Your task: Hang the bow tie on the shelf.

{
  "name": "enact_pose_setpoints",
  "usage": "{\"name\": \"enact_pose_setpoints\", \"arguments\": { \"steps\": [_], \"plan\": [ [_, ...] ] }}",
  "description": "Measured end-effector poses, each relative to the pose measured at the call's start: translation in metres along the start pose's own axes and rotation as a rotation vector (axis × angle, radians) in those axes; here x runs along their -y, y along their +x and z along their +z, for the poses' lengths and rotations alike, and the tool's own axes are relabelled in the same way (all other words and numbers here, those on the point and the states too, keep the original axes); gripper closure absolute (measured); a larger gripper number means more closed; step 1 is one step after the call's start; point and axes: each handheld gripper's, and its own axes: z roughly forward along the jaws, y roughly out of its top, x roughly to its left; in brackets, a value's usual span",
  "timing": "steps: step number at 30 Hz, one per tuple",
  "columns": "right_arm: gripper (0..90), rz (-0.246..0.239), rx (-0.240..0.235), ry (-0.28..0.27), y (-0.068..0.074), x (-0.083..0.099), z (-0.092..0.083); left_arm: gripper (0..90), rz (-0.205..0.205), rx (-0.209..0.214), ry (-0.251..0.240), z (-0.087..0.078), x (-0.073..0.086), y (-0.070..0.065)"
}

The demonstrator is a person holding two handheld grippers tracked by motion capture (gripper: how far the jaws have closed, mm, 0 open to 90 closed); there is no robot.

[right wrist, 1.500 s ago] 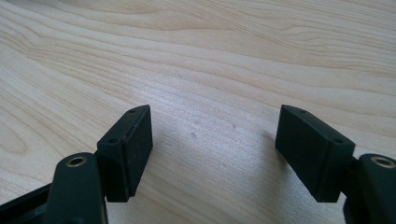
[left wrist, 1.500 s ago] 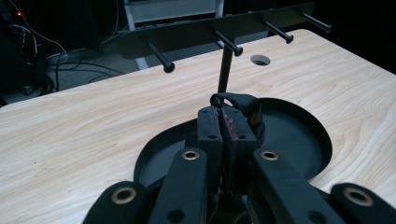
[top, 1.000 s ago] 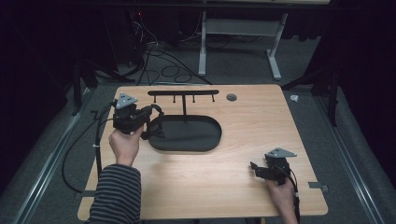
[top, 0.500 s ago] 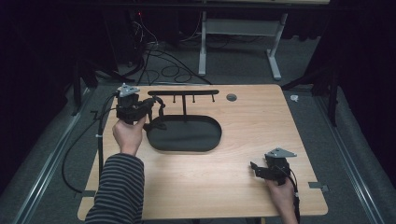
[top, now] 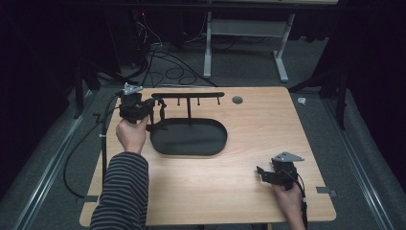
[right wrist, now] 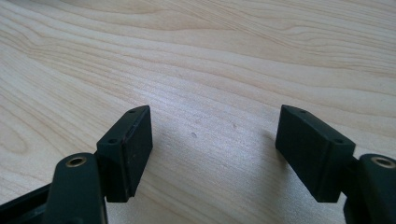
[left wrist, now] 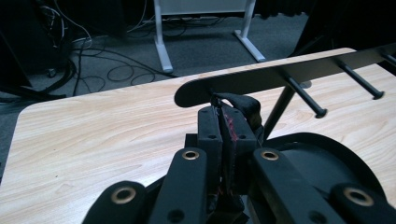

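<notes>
The right gripper (top: 264, 173) rests near the table's (top: 268, 124) front edge, its fingers (right wrist: 130, 144) spread wide over bare wood, holding nothing. Farther off, the left gripper (left wrist: 223, 122) has its fingers (left wrist: 209, 130) pressed together on a dark strap (left wrist: 243, 105). Just beyond the fingertips runs the black peg rack's bar (left wrist: 261, 77); its oval base (top: 189, 136) lies right of them.

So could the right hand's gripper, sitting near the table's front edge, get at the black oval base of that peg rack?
Probably yes: the right gripper is open, and only bare wooden table lies between it and the black oval base.
</notes>
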Motion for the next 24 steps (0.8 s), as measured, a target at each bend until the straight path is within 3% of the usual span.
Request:
{"name": "enact_pose_setpoints", "arguments": {
  "steps": [12,24],
  "plan": [
    [28.6,0.000,0.000,0.000,0.000,0.000,0.000,86.7,-0.009,-0.038,0.016,0.007,0.000,0.005],
    [28.6,0.000,-0.001,0.000,0.000,0.000,0.000,86.3,-0.005,-0.045,0.039,0.011,0.001,0.007]
  ]
}}
